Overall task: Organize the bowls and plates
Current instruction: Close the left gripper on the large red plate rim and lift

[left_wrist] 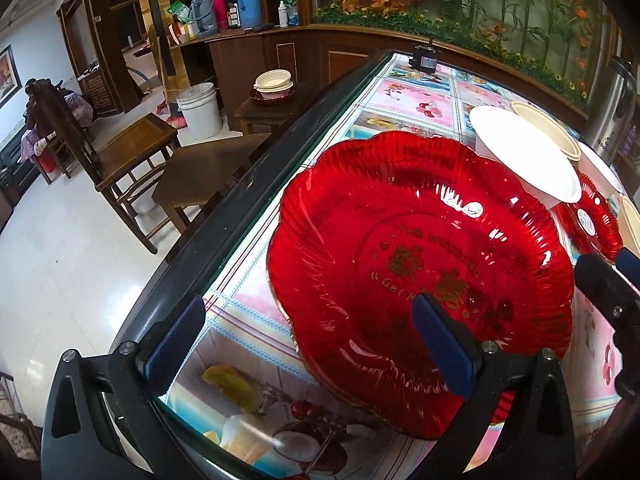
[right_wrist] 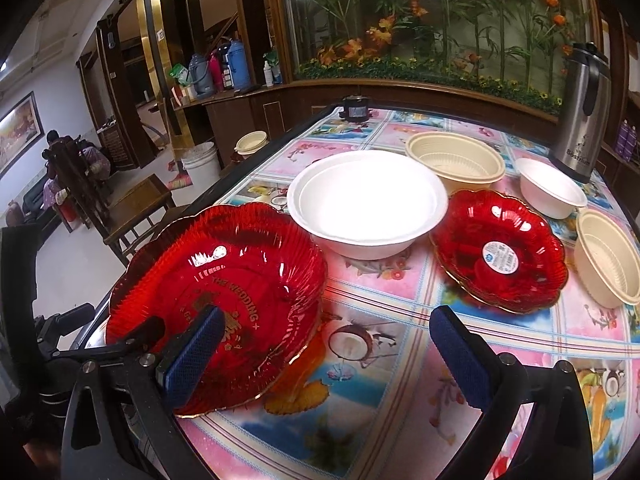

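Nearest, the left gripper (left_wrist: 308, 344) stands wide open, one finger over the large red plate (left_wrist: 416, 264), gripping nothing. The right gripper (right_wrist: 324, 356) is equally spread and empty. That glossy, scalloped, gold-lettered plate lies at the table's (right_wrist: 384, 380) near-left edge. Beyond sit a white bowl (right_wrist: 366, 204) and a smaller red plate (right_wrist: 498, 250); cream bowls (right_wrist: 456, 162) stand farther back.

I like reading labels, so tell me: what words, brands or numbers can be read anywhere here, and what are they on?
"THE WEDDING": gold letters in the big red plate.
"Get M...": second gold line on the same plate, cut off by a finger of the left gripper.
"Bostrium", roughly: on the steel flask; last letters unsure.
Round sticker in the small red plate: print too small to read.
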